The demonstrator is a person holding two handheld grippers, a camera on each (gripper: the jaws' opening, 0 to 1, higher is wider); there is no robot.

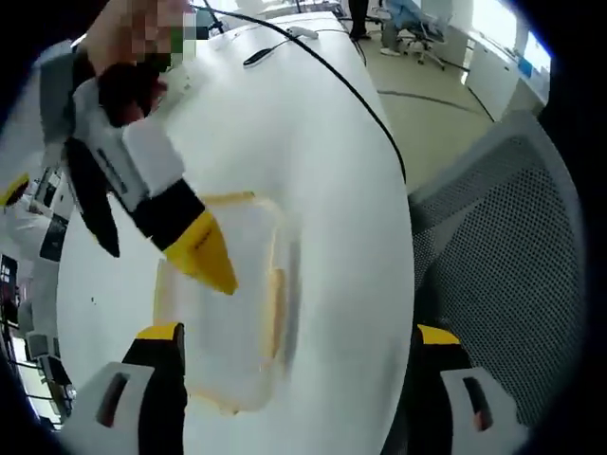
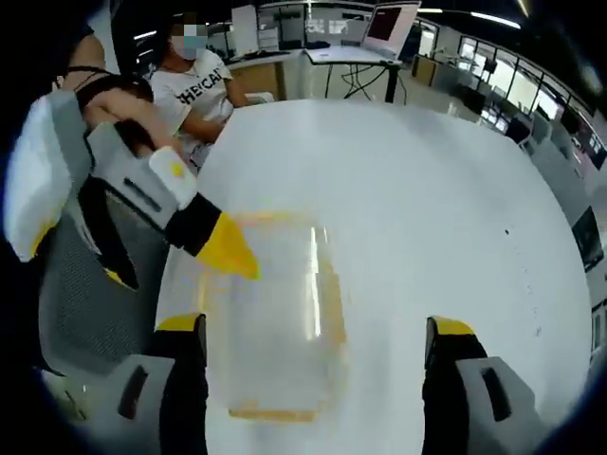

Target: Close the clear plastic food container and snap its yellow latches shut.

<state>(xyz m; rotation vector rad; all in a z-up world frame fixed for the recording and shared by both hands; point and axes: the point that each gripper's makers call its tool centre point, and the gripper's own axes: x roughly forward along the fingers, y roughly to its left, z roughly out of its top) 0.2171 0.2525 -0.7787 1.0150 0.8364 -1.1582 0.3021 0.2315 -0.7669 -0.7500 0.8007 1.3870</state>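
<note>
Fingers of both grippers stand wide apart, gripping nothing. In the left gripper view the left gripper [image 1: 296,355] shows its two black, yellow-tipped fingers [image 1: 159,341] rising either side of the clear rectangular plastic food container with yellow edging [image 1: 232,303], which lies flat on the white bench [image 1: 313,142]. The right gripper [image 1: 194,242] comes in from the upper left of that view, one yellow fingertip over the container's top near its far corner; whether it touches is blurred.

From the right gripper view the same container [image 2: 270,313] sits between that gripper's own spread fingers [image 2: 180,336], and the left gripper [image 2: 218,242] reaches in from the left with its yellow tip at the container's near-left corner. I judge the two grippers face each other across the box so that each can take a side: one steadies or presses the lid while the other works a latch.

Its long axis runs roughly away from each camera, along the line of the fingers, with the short ends near and far. Yellow strips along the edges look like the latches; whether any is snapped down I cannot tell. A black cable [image 1: 322,62] trails across the bench farther off, and a grey mesh chair [image 1: 503,246] stands beside it.
</note>
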